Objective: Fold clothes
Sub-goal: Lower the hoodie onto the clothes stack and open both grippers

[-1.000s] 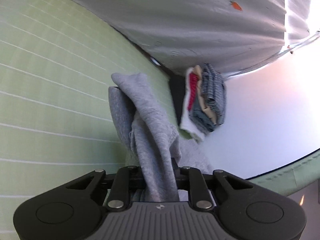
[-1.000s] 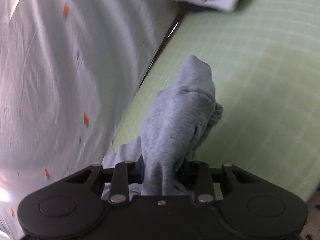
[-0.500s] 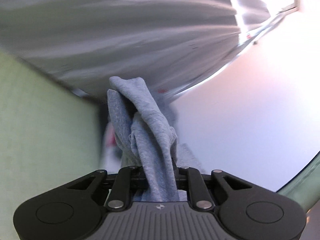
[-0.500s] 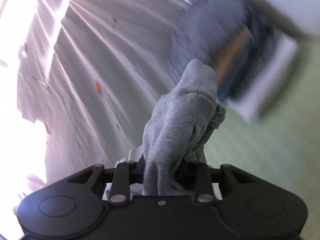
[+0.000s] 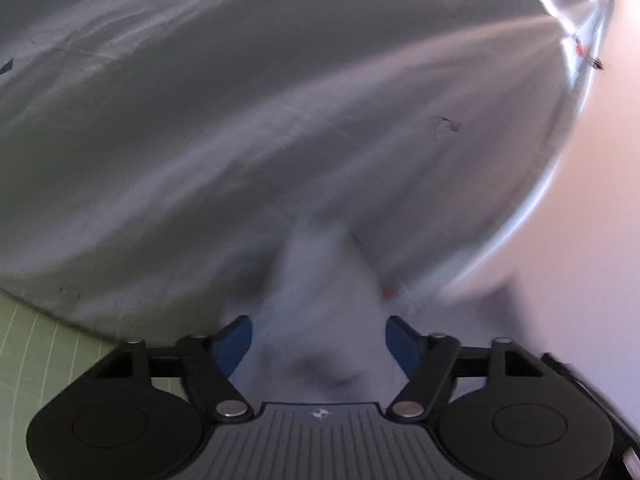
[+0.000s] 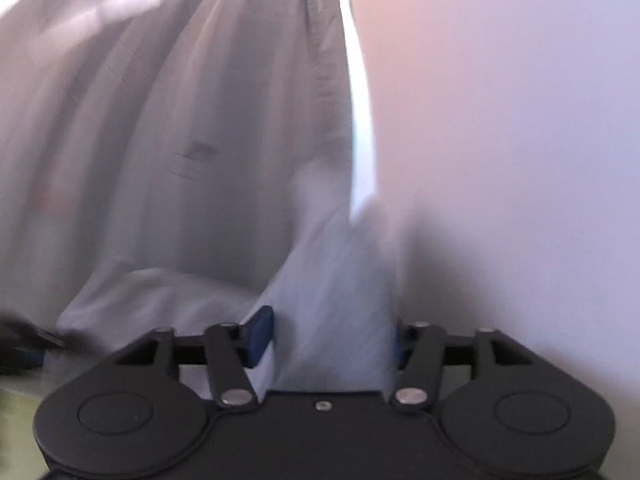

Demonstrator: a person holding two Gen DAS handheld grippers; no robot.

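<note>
Grey garment [image 5: 316, 300] blurred, lying between jaws of both claws, in front of carrot-print curtain [image 5: 280, 100]. Left claw [image 5: 318, 340], right claw [image 6: 328, 336]: jaws just opening, apart, pads off cloth — likely releasing it onto stack.

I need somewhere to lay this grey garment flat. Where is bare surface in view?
Little shows. A bare wedge of green gridded mat lies at lower left in the left wrist view, bordered by the grey curtain. Ahead of both hand-held grippers, the blurred grey garment fills the middle; elsewhere only curtain and wall.

Both tongs [image 5: 319, 340] [image 6: 334, 334] — seemingly just parted
</note>
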